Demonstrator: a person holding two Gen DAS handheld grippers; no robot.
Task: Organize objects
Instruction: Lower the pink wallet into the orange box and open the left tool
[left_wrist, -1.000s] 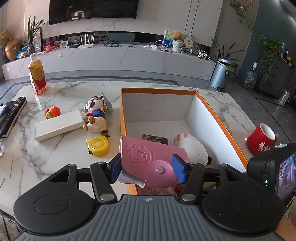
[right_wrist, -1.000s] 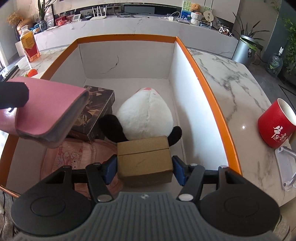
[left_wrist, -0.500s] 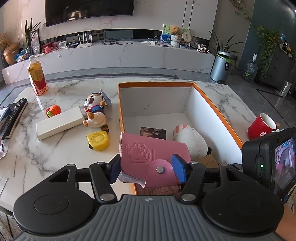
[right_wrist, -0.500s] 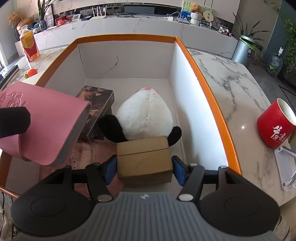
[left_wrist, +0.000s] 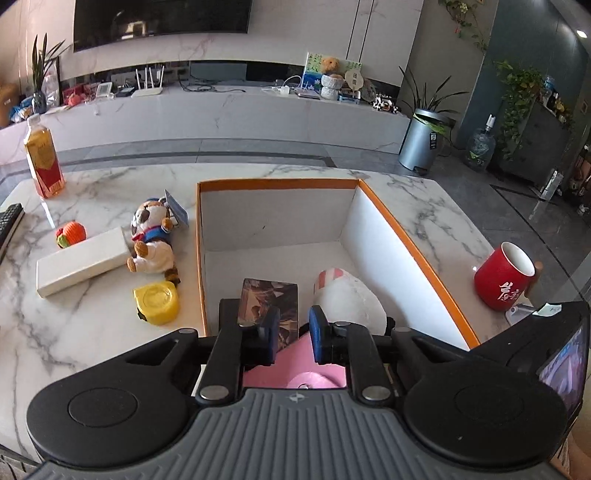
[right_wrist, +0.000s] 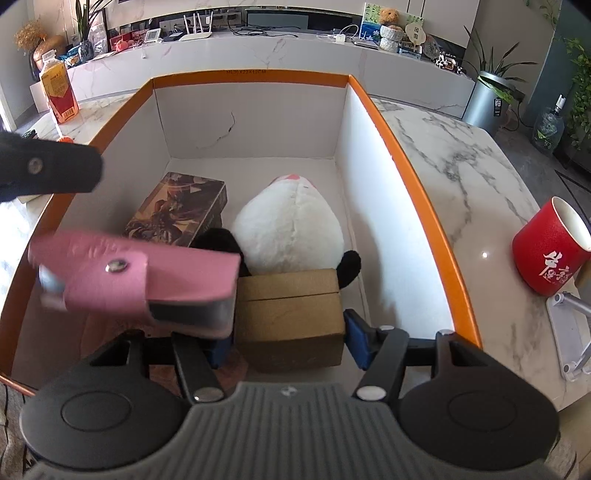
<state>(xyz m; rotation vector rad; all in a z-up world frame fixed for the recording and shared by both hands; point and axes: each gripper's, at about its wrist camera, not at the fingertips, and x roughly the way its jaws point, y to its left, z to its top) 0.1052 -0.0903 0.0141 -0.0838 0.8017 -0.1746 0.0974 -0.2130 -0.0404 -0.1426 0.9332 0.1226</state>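
Left hand-held gripper (left_wrist: 292, 334) closed on nothing; blurred pink wallet (right_wrist: 147, 282) seemingly loose over box (right_wrist: 413, 192).

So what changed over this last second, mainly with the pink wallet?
The left gripper let go of the pink wallet; its fingers have come together empty, and the wallet is dropping into the orange box, blurred. Unchanged: the right gripper holds the cardboard box, and the plush and dark box lie inside.
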